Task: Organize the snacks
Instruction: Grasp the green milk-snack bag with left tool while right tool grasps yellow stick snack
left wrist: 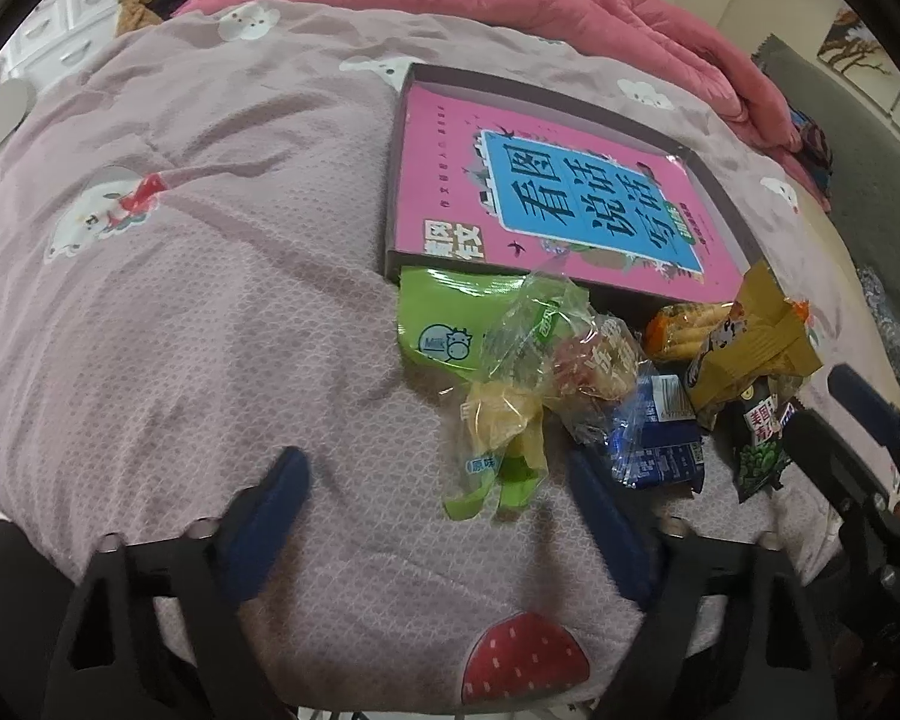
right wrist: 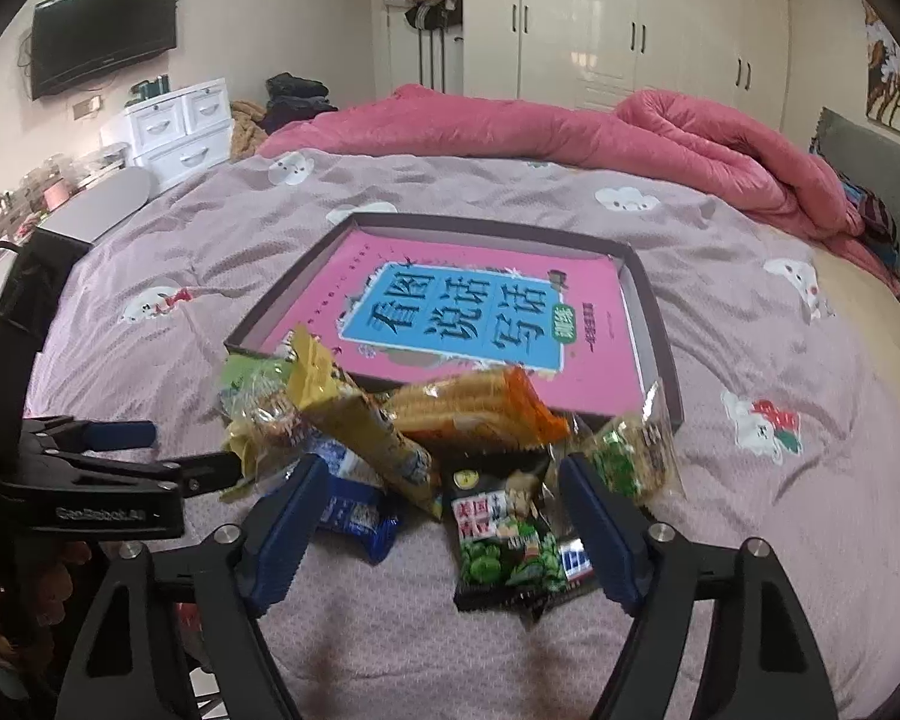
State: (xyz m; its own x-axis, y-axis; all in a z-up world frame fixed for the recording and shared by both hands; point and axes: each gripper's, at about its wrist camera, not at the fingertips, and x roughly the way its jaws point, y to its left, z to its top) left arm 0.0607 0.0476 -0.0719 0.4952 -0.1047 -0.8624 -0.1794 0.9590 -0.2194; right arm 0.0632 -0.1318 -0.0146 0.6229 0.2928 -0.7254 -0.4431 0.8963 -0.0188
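Where mauve bedspread spreads | wardrobes behind | left gripper, right gripper spread, empty

the right gripper hovers over a heap of snacks on a mauve bedspread, its blue-padded jaws standing apart. between them lie a black packet of green peas and the lower end of a yellow wrapper that leans across the heap. a blue packet lies just under the near-left pad. an orange pack of wafer rolls rests against the front edge of a shallow box holding a pink book. the left gripper reaches in from the left edge, its tip at the heap's yellow-and-clear wrappers.
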